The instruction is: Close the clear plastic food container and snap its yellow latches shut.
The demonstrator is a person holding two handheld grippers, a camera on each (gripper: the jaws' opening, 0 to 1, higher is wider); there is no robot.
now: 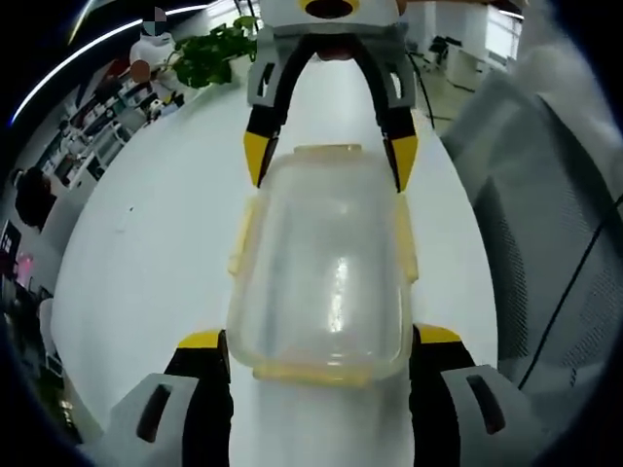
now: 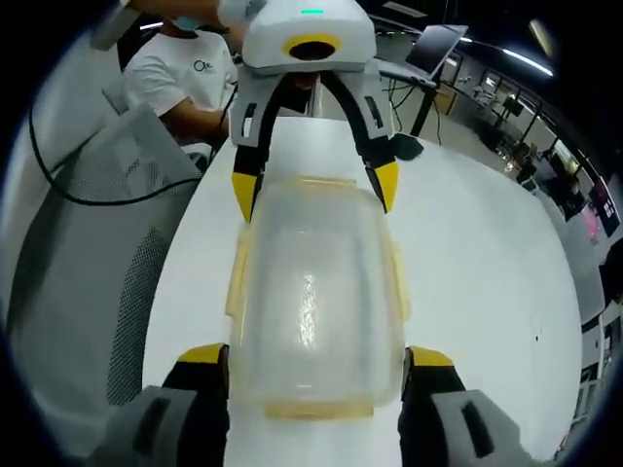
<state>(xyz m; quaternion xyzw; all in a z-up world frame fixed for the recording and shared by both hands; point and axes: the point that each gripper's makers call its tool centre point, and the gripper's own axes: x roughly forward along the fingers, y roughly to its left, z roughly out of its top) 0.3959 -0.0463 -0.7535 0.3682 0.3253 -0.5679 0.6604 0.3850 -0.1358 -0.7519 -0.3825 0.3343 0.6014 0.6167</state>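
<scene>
Yellow-tipped jaws rise at the bottom of the left gripper view, where the left gripper (image 1: 319,352) stands spread wide with the near end of the container (image 1: 326,272) between its tips. Each tip sits just beside a near corner of the box; whether it presses the plastic I cannot tell. The container is clear, its lid on, and it rests on a white table (image 1: 146,253). A yellow latch (image 1: 321,371) runs along the near end, and more latches lie along both long sides and the far end. I cannot tell whether any of them is snapped down.

Beyond the box, the right gripper (image 1: 329,159) comes in from the top of this view. Its jaws are also spread wide, one tip at each far corner of the container. Farther off stands a leafy plant (image 1: 216,51), and a grey mesh chair back (image 1: 555,233) fills the right side.

From the right gripper view the same scene is mirrored: the right gripper (image 2: 316,370) straddles its near end of the container (image 2: 313,282), jaws wide, tips close beside the corners. The left gripper (image 2: 313,192) brackets the far end likewise. Past it sits a person (image 2: 190,73) in a white shirt.
</scene>
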